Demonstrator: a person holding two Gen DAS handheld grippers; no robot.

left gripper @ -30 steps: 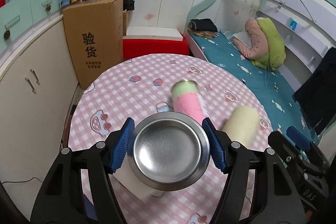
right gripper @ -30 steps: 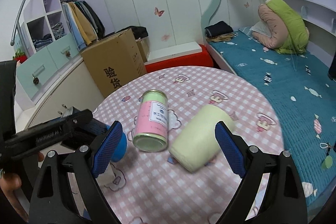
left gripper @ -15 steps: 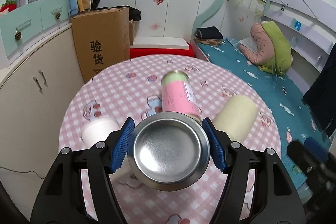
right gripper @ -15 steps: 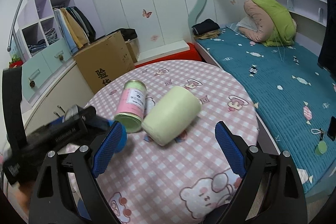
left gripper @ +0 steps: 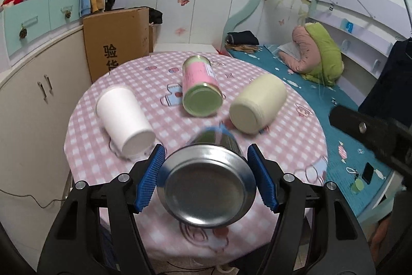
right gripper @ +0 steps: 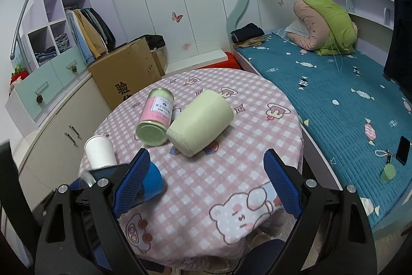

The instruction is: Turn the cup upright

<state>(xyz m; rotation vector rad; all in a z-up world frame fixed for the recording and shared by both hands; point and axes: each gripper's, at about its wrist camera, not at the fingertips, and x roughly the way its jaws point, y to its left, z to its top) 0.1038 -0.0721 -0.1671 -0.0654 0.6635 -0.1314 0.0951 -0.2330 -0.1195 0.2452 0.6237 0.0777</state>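
Left wrist view — metal can (left gripper: 209, 182) lifted clear, cups revealed.
Since a second ago the left gripper (left gripper: 207, 181), clamped on the can, has pulled back: white paper cup (left gripper: 123, 115), pink tin (left gripper: 200, 89) and pale green cup (left gripper: 257, 105) lie sideways on the table (left gripper: 296, 141) — none righted yet. The right gripper (right gripper: 206, 182) hangs spread, empty.

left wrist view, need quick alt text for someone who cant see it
The left gripper clamps a metal can, its shiny base facing the camera. Beyond it, a white cup, pink can and pale yellow cup lie sideways on a pink checked table.
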